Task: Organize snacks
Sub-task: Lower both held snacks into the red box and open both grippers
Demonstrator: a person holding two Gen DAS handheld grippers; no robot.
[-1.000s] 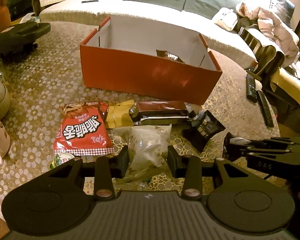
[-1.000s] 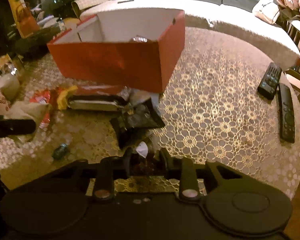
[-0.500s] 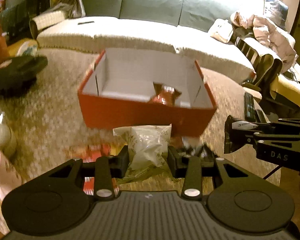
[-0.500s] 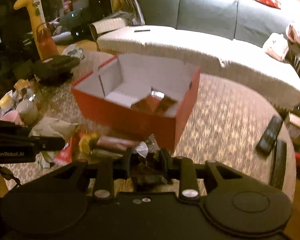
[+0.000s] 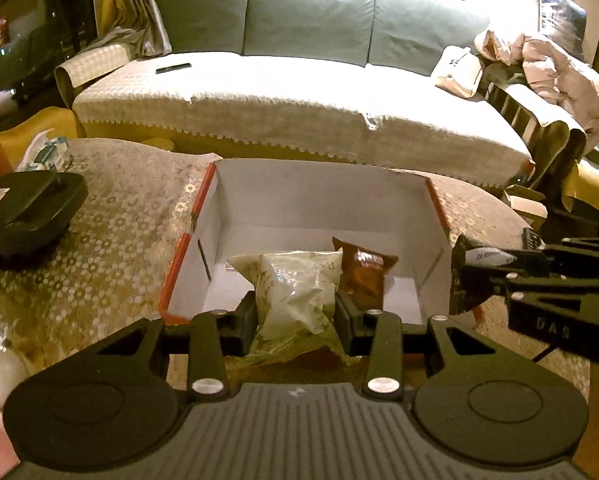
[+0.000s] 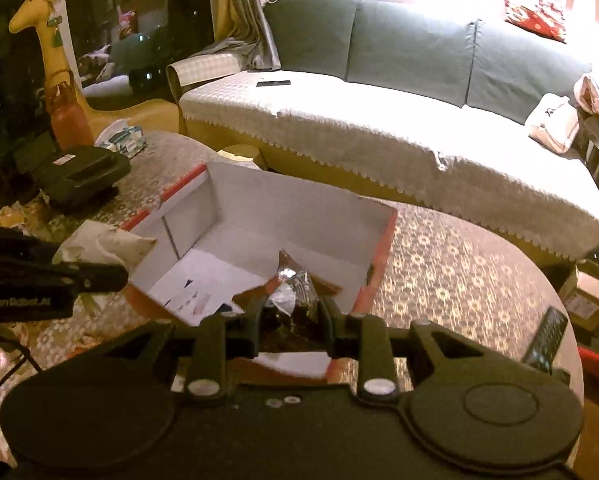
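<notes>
Since a second ago you have lifted both packets off the table and are now carrying them over the red box (image 5: 179, 256), which has slid from 12 o'clock down to the centre of both views. Your left gripper (image 5: 295, 316) is clamping a pale, crinkled clear-and-white snack bag (image 5: 295, 292) above the box's near wall. Your right gripper (image 6: 289, 318) is pinching a dark, shiny foil packet (image 6: 295, 300) over the box's near right corner. Inside, on the white floor toward 3 o'clock, a brown wrapper (image 5: 365, 276) is lying alone. The sofa (image 5: 299, 92) is filling 12 o'clock.
</notes>
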